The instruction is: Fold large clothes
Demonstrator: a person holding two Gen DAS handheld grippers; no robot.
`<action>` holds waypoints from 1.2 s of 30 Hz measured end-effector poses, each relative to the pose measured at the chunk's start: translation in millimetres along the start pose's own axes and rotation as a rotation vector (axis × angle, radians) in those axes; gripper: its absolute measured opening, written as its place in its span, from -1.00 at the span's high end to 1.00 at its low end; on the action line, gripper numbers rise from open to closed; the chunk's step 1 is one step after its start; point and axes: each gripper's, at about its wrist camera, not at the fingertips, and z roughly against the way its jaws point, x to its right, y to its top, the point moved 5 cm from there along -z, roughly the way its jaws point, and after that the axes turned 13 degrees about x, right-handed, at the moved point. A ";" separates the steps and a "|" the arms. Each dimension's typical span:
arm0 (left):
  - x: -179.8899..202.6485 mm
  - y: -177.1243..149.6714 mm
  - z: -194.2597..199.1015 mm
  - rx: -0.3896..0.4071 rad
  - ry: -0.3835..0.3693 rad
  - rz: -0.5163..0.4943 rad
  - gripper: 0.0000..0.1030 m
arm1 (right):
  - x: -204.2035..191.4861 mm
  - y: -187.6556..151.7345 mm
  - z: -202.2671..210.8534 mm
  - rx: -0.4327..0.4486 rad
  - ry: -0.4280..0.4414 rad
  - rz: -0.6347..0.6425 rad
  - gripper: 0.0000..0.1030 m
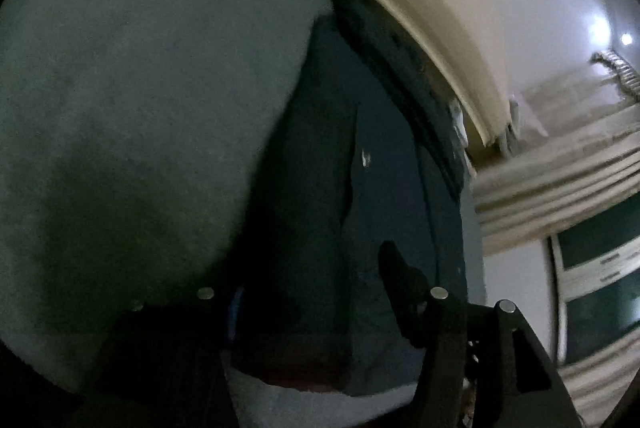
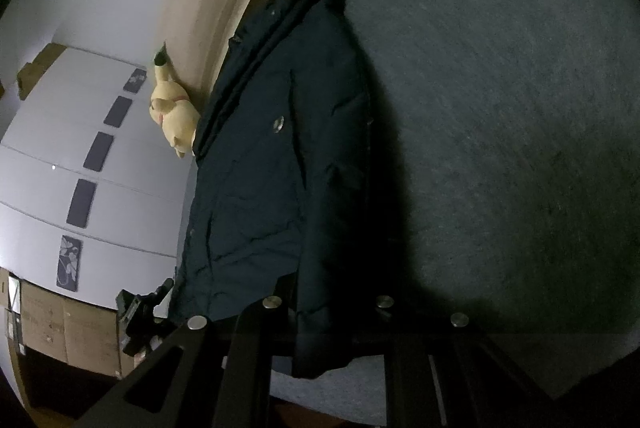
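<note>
A dark navy padded jacket (image 2: pixel 260 156) lies lengthwise on a grey-blue bed cover (image 2: pixel 500 108), along the bed's edge. In the right wrist view its lower corner is drawn up between the fingers of my right gripper (image 2: pixel 324 340), which is shut on the fabric. In the left wrist view the same jacket (image 1: pixel 340 168) fills the dark middle of the picture. There my left gripper (image 1: pixel 312 308) stands open over it, fingers apart, the black right finger (image 1: pixel 400 280) resting above the cloth. Its left finger is lost in shadow.
A yellow plush toy (image 2: pixel 176 116) leans on the beige headboard (image 1: pixel 420 8) beside the jacket's collar end. A white wardrobe with dark panels (image 2: pixel 92 148) and cardboard boxes (image 2: pixel 60 328) stand past the bed's edge. Bare bed cover (image 1: pixel 140 88) stretches away beside the jacket.
</note>
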 end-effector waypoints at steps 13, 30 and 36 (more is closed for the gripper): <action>19.2 -8.0 15.2 0.048 0.016 -0.146 0.80 | -2.4 -5.4 3.4 0.004 -0.023 0.031 0.72; 31.8 -27.2 21.2 0.049 0.035 -0.207 0.80 | -8.3 -20.5 34.7 0.013 -0.035 0.065 0.75; 31.3 -24.8 22.8 0.049 0.036 -0.219 0.80 | -11.8 -26.9 44.7 0.018 -0.027 0.071 0.75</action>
